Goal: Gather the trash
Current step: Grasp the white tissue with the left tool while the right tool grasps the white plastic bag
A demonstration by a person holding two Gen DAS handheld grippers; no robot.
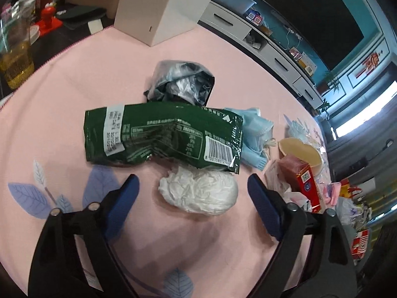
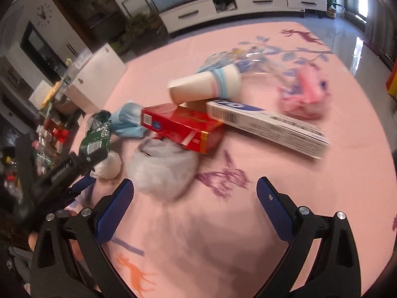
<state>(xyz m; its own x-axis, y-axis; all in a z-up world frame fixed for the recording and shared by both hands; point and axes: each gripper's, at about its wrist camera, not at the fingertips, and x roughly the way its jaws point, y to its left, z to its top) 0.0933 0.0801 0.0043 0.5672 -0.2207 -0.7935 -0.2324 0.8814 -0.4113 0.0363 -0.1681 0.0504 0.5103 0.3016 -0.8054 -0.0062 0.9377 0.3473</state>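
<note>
Trash lies on a pink tablecloth (image 1: 74, 79). In the left wrist view my left gripper (image 1: 193, 186) is open, its blue fingers either side of a crumpled white tissue (image 1: 198, 193), just short of a green snack wrapper (image 1: 161, 136). Behind lie a black plastic bag (image 1: 183, 84), a blue face mask (image 1: 255, 134), a paper cup (image 1: 300, 154) and a red box (image 1: 305, 183). My right gripper (image 2: 194, 188) is open above the cloth, close to a white wad (image 2: 161, 171), the red box (image 2: 181, 126), a white carton (image 2: 268, 126), a paper cup (image 2: 203, 87) and pink trash (image 2: 305, 94).
A white box (image 1: 161, 7) stands at the table's far edge, with a plastic cup of yellow liquid (image 1: 15, 57) to its left. The left gripper's body (image 2: 57, 181) shows at the left of the right wrist view. A TV cabinet (image 2: 243, 5) stands beyond the table.
</note>
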